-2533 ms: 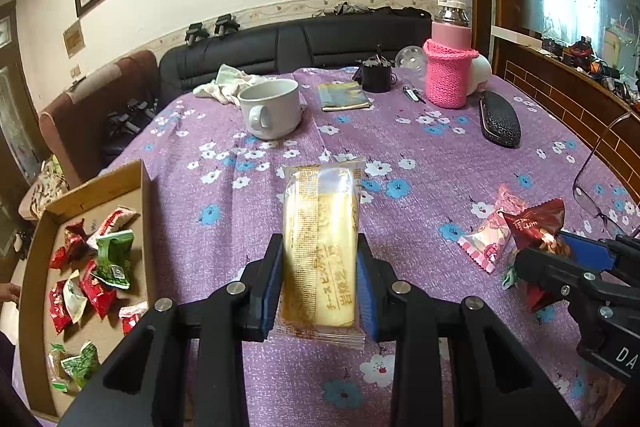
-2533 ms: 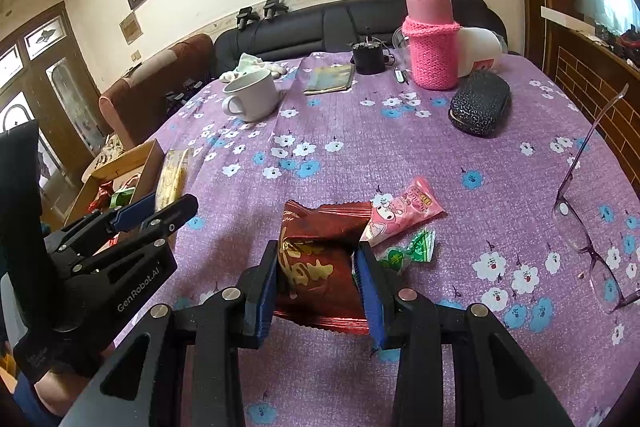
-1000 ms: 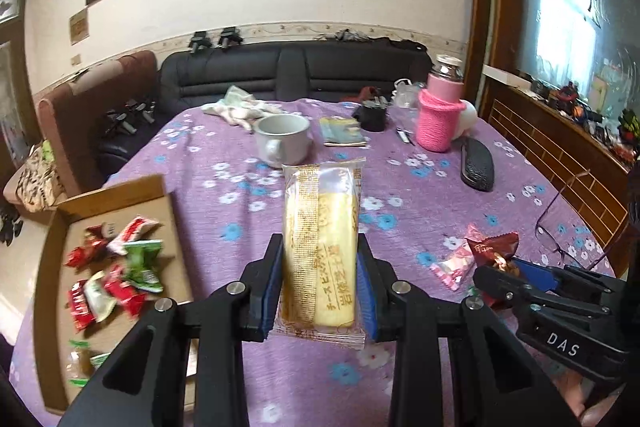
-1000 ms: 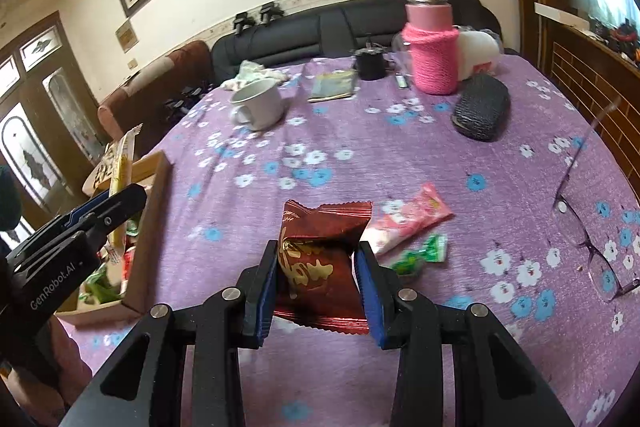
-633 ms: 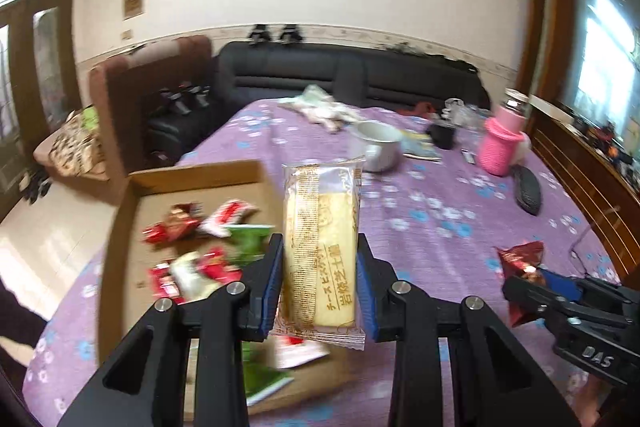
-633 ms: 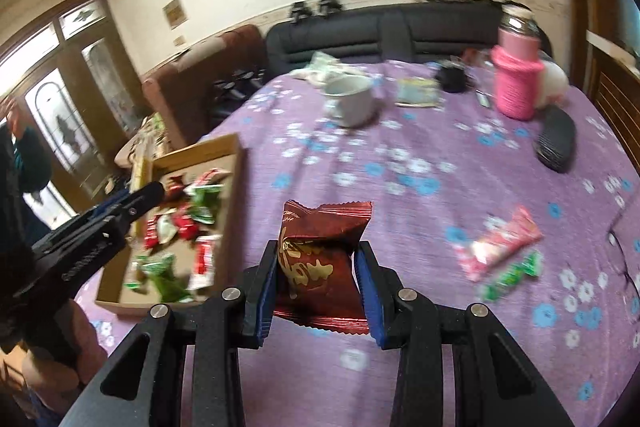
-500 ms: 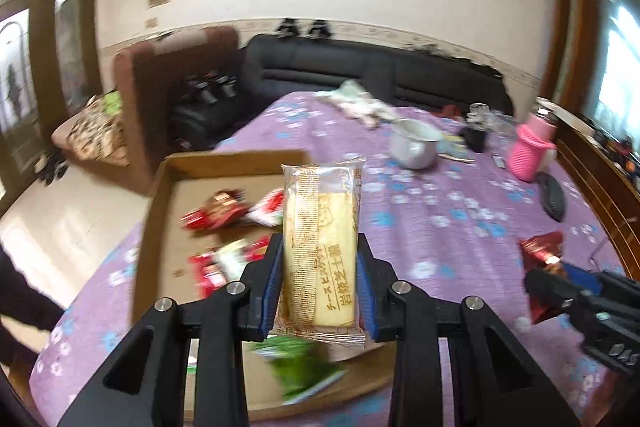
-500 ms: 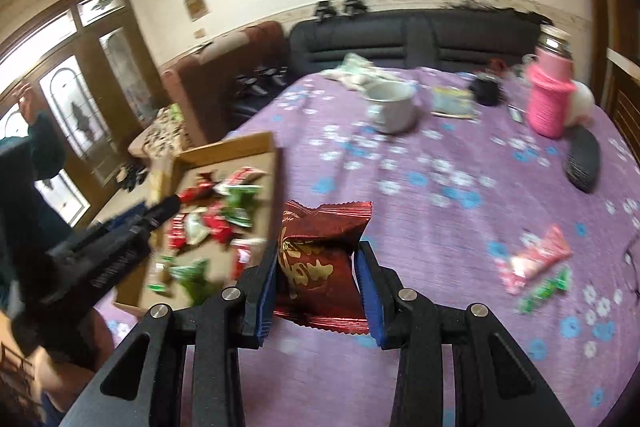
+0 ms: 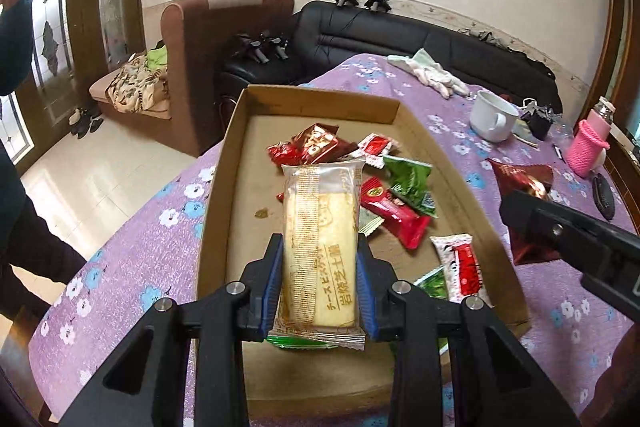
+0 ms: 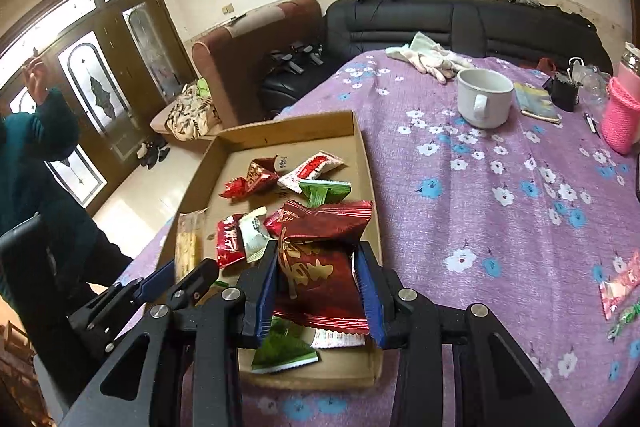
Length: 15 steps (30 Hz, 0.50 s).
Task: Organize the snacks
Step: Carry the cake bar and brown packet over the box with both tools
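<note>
Now we carry a biscuit pack (image 9: 320,247) in the left tool (image 9: 320,267) and a red snack bag (image 10: 318,263) in the right tool (image 10: 318,279), both clamped, above the cardboard tray (image 9: 224,163); releasing the bag beside the tray's rim may spill it onto the bench (image 10: 480,187).

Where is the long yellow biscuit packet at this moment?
In the left wrist view the yellow biscuit packet is clamped in the left claw, held over the near left part of the cardboard box, above the loose red and green snacks.
</note>
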Tool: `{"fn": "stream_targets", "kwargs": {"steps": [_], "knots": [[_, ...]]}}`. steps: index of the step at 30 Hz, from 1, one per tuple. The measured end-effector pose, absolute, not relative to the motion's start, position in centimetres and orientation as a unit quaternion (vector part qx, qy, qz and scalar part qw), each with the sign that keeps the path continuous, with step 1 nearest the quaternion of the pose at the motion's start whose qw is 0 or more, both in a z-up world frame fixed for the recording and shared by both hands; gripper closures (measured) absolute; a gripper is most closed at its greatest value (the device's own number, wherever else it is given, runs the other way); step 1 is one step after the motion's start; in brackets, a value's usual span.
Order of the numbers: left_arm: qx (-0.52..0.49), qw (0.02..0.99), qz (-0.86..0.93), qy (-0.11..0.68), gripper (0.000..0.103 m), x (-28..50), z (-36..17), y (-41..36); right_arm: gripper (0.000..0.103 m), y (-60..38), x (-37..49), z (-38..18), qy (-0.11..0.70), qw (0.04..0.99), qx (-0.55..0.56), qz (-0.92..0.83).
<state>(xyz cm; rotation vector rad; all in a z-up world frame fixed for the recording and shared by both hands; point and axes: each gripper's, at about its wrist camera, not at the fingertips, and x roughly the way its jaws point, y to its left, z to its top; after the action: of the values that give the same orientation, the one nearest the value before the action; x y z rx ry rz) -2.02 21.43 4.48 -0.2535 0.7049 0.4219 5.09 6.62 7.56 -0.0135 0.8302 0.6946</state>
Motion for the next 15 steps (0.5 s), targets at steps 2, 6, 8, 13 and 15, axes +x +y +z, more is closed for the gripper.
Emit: {"fn": "stream_targets", "kwargs": {"steps": [2,6,8,13,15], "knots": [[-0.121,0.907,0.211,0.343,0.071,-1.9,4.1,21.4,0.062,6.7,5.4,6.9,0.403,0.853,-0.007,0.331],[-0.125,0.904,0.218,0.346,0.071,-1.6,3.4,21.5,0.062,7.1,5.8,6.0,0.414,0.847,-0.006,0.333],[-0.128,0.902,0.222,0.347,0.071,-1.5,3.2,21.6,0.062,7.3,6.0,5.6,0.418,0.844,-0.005,0.336],[-0.122,0.897,0.229,0.358,0.07,-0.8,2.8,21.6,0.062,7.6,6.3,4.6,0.424,0.84,-0.01,0.338],[-0.115,0.897,0.233,0.359,0.07,-0.8,2.8,21.4,0.062,7.7,6.4,4.2,0.429,0.837,-0.011,0.339]]}}
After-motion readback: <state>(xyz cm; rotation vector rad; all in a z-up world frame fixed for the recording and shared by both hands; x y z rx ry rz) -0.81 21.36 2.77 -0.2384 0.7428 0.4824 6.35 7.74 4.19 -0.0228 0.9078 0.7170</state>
